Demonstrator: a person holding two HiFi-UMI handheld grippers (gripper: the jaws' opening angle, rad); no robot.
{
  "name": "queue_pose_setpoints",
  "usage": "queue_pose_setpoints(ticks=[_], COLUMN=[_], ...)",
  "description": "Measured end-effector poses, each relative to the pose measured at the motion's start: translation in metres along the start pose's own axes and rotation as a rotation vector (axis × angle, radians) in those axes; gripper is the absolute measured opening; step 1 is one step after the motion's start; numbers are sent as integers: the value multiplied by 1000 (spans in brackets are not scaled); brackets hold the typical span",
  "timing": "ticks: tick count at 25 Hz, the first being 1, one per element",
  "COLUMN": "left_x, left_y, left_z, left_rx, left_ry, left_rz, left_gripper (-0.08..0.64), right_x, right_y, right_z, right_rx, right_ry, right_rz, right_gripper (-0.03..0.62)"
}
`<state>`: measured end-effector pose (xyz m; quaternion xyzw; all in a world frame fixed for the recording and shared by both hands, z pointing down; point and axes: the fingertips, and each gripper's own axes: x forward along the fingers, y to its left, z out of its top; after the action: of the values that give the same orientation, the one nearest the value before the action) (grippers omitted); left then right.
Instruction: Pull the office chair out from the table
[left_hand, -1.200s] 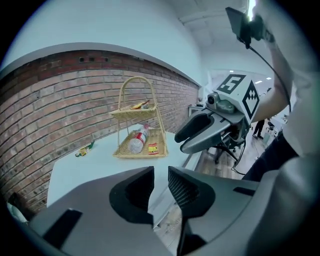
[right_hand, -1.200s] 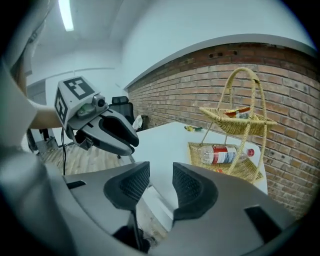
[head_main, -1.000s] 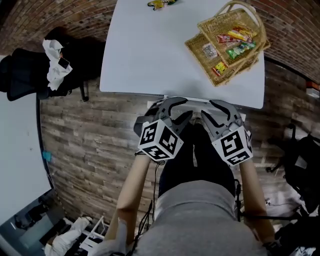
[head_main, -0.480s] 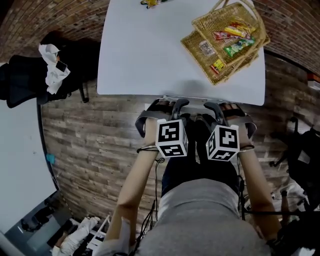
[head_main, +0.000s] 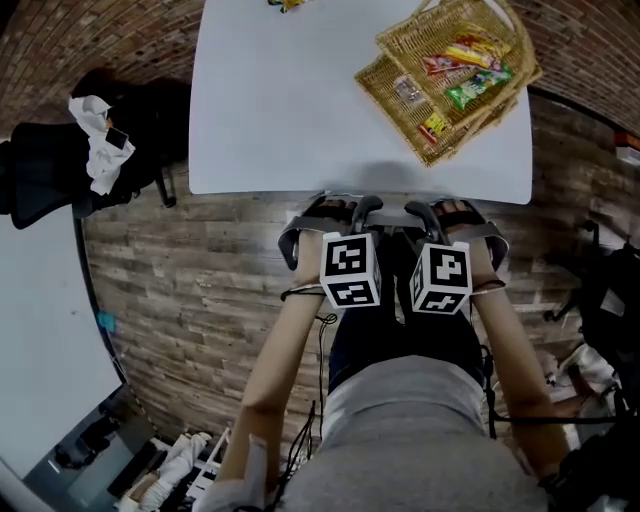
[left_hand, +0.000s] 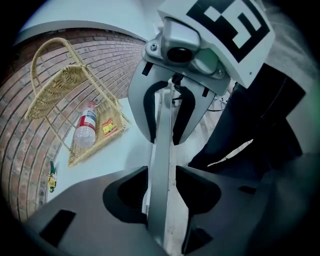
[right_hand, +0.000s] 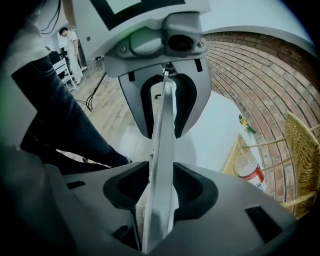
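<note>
The office chair shows only as a thin pale grey top edge of its back (left_hand: 162, 165), tucked at the near edge of the white table (head_main: 280, 100). Both grippers point steeply down onto that edge, side by side. My left gripper (head_main: 335, 212) stands astride it with the jaws wide; floor shows between one pad and the edge (left_hand: 161, 192). My right gripper (head_main: 455, 212) straddles the same edge (right_hand: 162, 165) a little to the right, its pads close beside it without visibly pressing. Each gripper view shows the other gripper further along the edge. The chair's seat and base are hidden.
A wicker basket (head_main: 450, 80) with snack packs and a bottle (left_hand: 86, 131) lies on the table's far right. A black chair (head_main: 40, 170) with a white cloth (head_main: 95, 150) stands at the left beside another white table (head_main: 40, 330). Dark gear (head_main: 610, 300) sits at the right.
Both grippers have sunk and rolled, so their marker cubes now face up, and their jaws have come down astride the chair back's top edge. The left jaws have spread wider.
</note>
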<state>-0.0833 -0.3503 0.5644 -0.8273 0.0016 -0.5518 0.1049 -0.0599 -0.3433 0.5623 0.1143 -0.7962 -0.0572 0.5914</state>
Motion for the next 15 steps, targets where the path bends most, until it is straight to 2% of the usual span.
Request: queue_pose_setpoints(ticks=[5,6,7,15], left_x=[11,11,12,11], left_y=[-4,-4,-4,-2], left_z=[-8,-8,-8,-9], left_rx=[78,82,76,34], left_ry=[44,45,39,24], left_rz=[3,11,20,26], left_gripper=[169,124,101,92], right_x=[9,10,9,9], right_y=[5,4,3,2], right_z=[-5,-5,-4,-4], right_rx=[-44,-51,-55,21], right_ry=[40,42,41,21], right_rz=[1,-7,-15,-20], right_gripper=[112,112,112,101])
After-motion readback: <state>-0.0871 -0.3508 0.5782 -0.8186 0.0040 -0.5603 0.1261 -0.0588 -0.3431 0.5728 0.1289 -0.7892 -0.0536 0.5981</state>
